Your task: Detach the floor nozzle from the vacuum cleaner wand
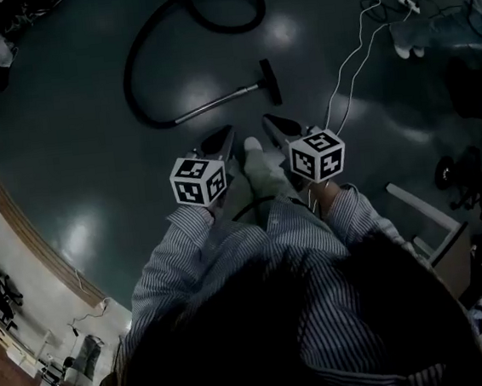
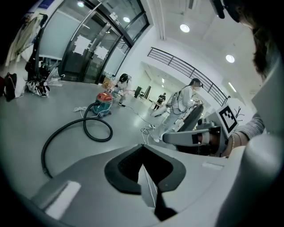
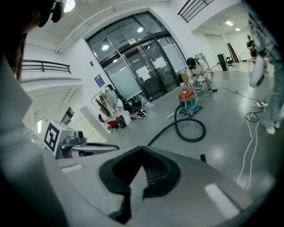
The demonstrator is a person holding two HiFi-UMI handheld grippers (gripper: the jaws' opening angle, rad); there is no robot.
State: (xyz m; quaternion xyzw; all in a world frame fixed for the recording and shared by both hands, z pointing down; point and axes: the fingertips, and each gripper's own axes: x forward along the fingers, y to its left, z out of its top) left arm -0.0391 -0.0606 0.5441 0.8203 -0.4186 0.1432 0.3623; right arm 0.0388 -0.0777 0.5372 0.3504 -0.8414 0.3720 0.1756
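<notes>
The black floor nozzle (image 1: 270,82) lies on the dark floor, joined to the silver wand (image 1: 214,103). From the wand a black hose (image 1: 137,62) curls away in a loop. Both grippers hang in the air short of the nozzle, apart from it. My left gripper (image 1: 227,133) is shut and holds nothing, and so is my right gripper (image 1: 268,121). In the right gripper view the nozzle (image 3: 203,157) peeks over my shut jaws, with the hose (image 3: 191,128) leading to the red and teal vacuum body (image 3: 188,99). The left gripper view shows the hose (image 2: 66,128) and vacuum body (image 2: 104,101).
A white cable (image 1: 351,60) with a power strip (image 1: 410,4) runs across the floor on the right. A table edge (image 1: 423,211) and wheeled gear stand at the right, a wooden counter (image 1: 32,240) at the left. People (image 2: 184,104) work in the background.
</notes>
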